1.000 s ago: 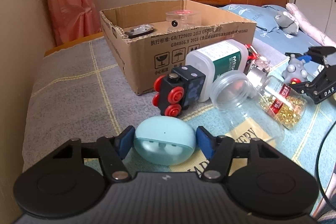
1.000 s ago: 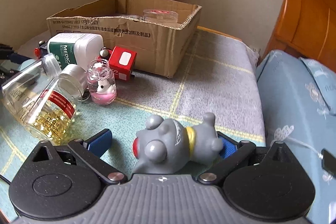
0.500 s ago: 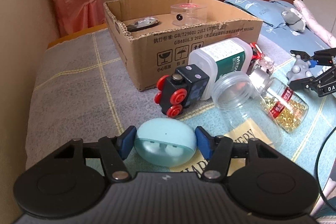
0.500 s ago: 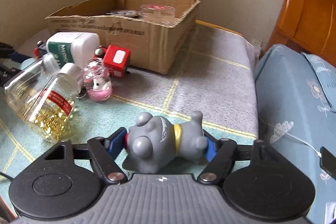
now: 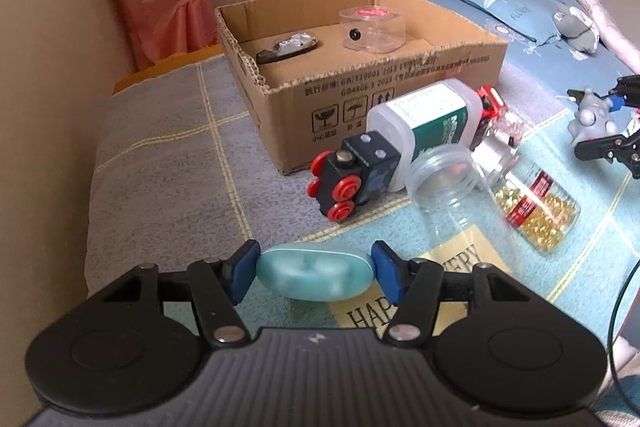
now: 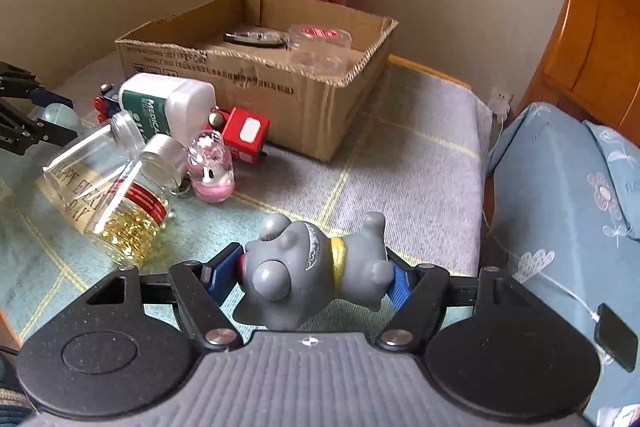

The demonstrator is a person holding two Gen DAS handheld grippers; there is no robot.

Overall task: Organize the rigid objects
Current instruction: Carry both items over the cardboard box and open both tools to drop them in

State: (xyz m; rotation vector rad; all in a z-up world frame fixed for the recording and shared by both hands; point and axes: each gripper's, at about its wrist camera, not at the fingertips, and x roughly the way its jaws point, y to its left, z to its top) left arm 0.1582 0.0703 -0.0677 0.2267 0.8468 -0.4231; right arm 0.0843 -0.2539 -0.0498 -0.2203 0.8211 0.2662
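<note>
my left gripper (image 5: 315, 277) still clamps the teal case (image 5: 316, 277) at the lower centre, now lifted higher above the blanket (image 5: 168, 155) than a second ago. the cardboard box (image 5: 360, 67) sits up centre, more of its inside showing. my right gripper (image 6: 316, 273), open a second ago, now pinches the grey toy (image 6: 316, 267), raised off the blanket, lower centre.

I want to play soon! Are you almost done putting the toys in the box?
Not yet. The cardboard box holds just two things. The left gripper grips a blue case; the right gripper grips a grey figurine. The toy train and bottles wait outside.
</note>
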